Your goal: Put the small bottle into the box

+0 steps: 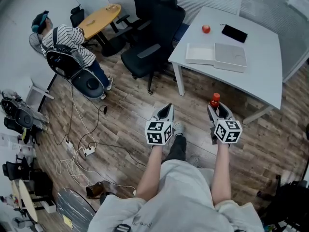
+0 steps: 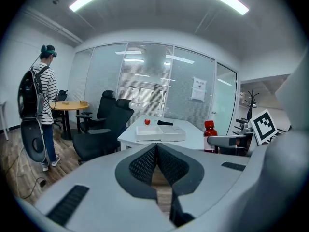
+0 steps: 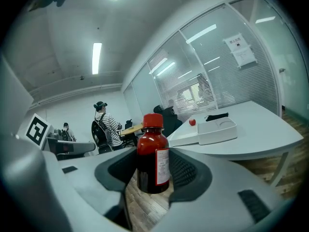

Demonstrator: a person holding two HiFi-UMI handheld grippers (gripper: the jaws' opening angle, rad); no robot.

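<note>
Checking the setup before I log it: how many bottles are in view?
1. The bottle stands upright, gripped between the right gripper's jaws, short of the white table. None shows elsewhere.

The person wears a pale grey short-sleeved T-shirt [image 1: 183, 197], dark trousers [image 1: 177, 148] and a light shoe [image 1: 178, 127]. The left gripper [image 1: 166, 108] and the right gripper [image 1: 216, 109] have light grey shells with black pads [image 2: 145, 166] (dotted like mesh). Each bears a white cube [image 1: 159, 132] printed with black square markers

red bottle [image 3: 153, 154] upright, white box [image 1: 217, 56] open
</note>
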